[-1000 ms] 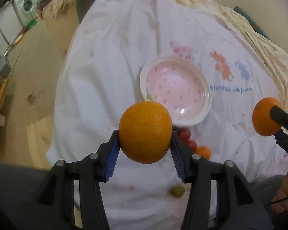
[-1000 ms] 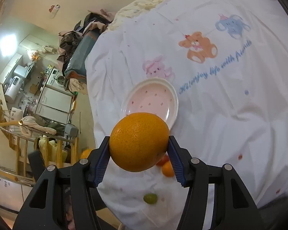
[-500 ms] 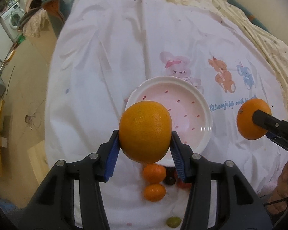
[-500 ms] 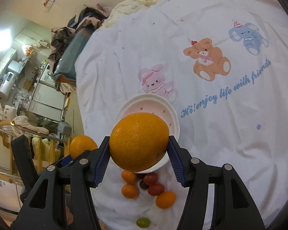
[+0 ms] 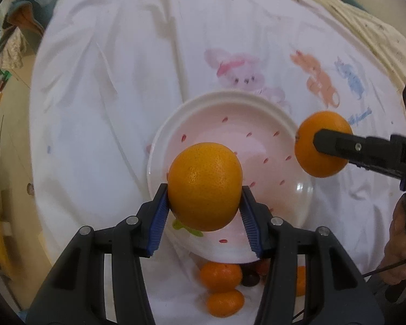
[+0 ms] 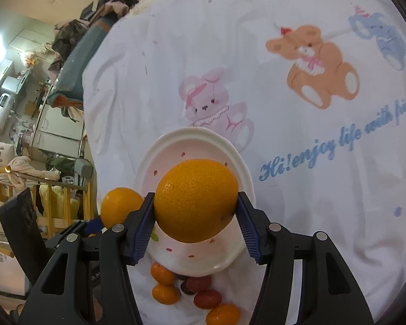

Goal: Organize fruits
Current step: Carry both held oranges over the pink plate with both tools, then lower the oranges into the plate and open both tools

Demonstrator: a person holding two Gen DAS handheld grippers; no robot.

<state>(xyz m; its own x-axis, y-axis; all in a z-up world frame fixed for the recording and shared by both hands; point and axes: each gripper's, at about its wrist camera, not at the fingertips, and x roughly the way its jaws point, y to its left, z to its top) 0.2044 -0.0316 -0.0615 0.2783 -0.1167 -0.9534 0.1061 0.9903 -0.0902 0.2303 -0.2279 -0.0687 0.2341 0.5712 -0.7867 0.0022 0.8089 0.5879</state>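
My left gripper [image 5: 204, 211] is shut on a large orange [image 5: 204, 185] and holds it above the near part of a pink plate [image 5: 216, 105] with a white rim. My right gripper [image 6: 195, 216] is shut on a second large orange [image 6: 196, 200] above the same plate [image 6: 203, 135]. In the left wrist view the right gripper's orange [image 5: 315, 159] hangs over the plate's right rim. In the right wrist view the left gripper's orange [image 6: 119, 205] shows at the left.
Small tangerines [image 6: 163, 284] and red fruits [image 6: 207, 298] lie on the white cartoon-print cloth [image 6: 311, 189] just in front of the plate. The cloth's edge drops off at the left toward a cluttered room. A hand [image 5: 398, 243] holds the right gripper.
Both grippers have moved forward and closer to the plate, each still holding its orange. The plate now looks larger and lies under both oranges. The two oranges are nearer each other.
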